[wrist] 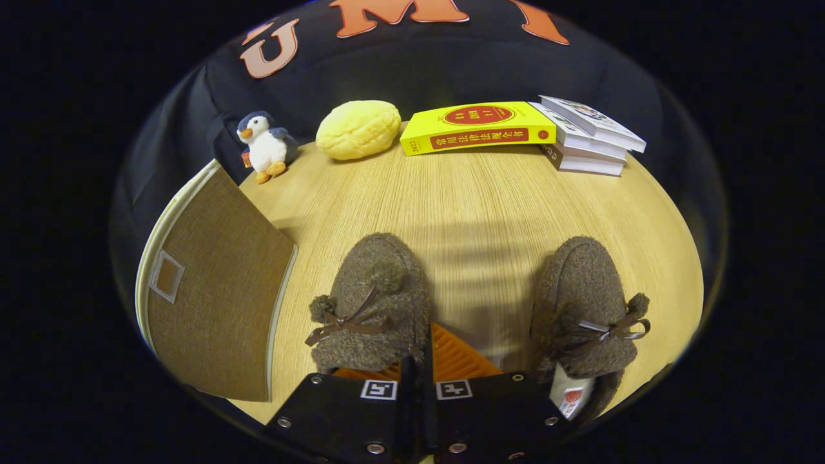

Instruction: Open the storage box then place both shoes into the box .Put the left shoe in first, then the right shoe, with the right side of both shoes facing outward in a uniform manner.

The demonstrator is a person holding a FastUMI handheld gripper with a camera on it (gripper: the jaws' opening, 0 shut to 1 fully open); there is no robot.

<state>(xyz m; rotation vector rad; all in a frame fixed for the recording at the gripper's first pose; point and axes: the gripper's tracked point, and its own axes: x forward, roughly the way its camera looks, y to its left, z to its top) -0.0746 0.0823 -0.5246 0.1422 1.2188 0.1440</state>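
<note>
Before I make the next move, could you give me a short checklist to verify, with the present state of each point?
1. Storage box open: not ok, its front panel looks closed.
2. Shoes upright on the table: ok; near shoe just ahead of the fingers, other shoe apart from it.
3. Which is the left shoe: cannot tell.
4. Gripper free: cannot tell; fingers close together at the near shoe's edge.
5. Box front unobstructed: ok.

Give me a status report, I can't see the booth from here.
Gripper fingers together, holding nothing, at left slipper's inner edge. Right slipper beside it on table. Storage box flap shut. Nothing in the way.
</note>
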